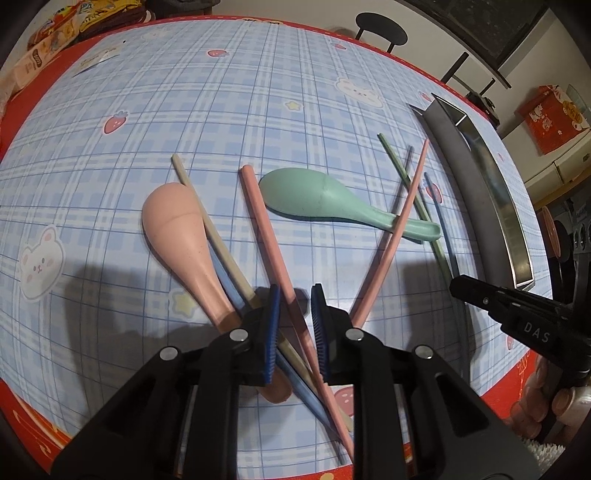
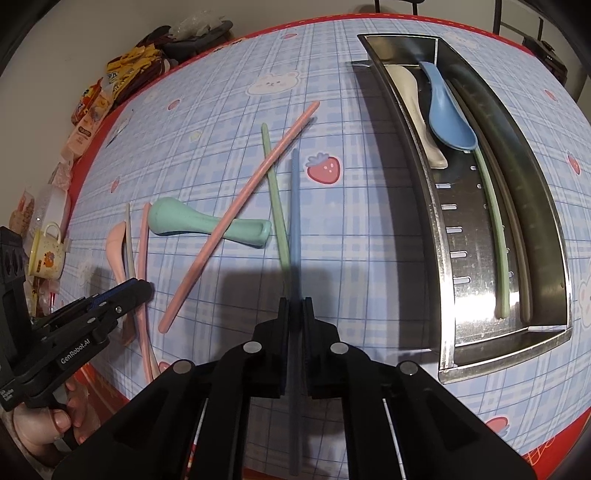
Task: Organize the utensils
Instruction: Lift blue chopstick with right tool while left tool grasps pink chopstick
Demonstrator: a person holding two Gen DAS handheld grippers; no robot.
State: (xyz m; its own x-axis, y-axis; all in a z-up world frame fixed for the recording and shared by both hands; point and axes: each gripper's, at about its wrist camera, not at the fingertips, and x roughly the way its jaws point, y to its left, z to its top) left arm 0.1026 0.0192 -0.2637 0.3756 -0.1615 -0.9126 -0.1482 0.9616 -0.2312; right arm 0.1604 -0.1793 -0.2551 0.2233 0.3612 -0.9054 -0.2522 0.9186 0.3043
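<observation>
My left gripper [image 1: 295, 295] is shut on a pink chopstick [image 1: 266, 236] that crosses slantwise between its blue pads. A pink spoon [image 1: 173, 229], a beige chopstick [image 1: 207, 218] and a blue chopstick [image 1: 229, 284] lie beside and under it. My right gripper [image 2: 295, 301] is shut on another blue chopstick [image 2: 294, 206], which points straight ahead along the cloth. To the left of that one lie a green chopstick [image 2: 275, 206], a second pink chopstick [image 2: 240, 206] and a green spoon [image 2: 207, 225]. The metal tray [image 2: 546, 206] holds a beige spoon [image 2: 410, 99], a blue spoon [image 2: 448, 118] and a green chopstick [image 2: 495, 229].
The blue checked tablecloth [image 1: 184, 92] has a red border on all sides. Snack packets [image 2: 125, 74] and a yellow mug [image 2: 46, 254] crowd the far left edge. A black stool [image 1: 380, 29] stands beyond the table. A person's hand [image 2: 48, 424] holds the left gripper.
</observation>
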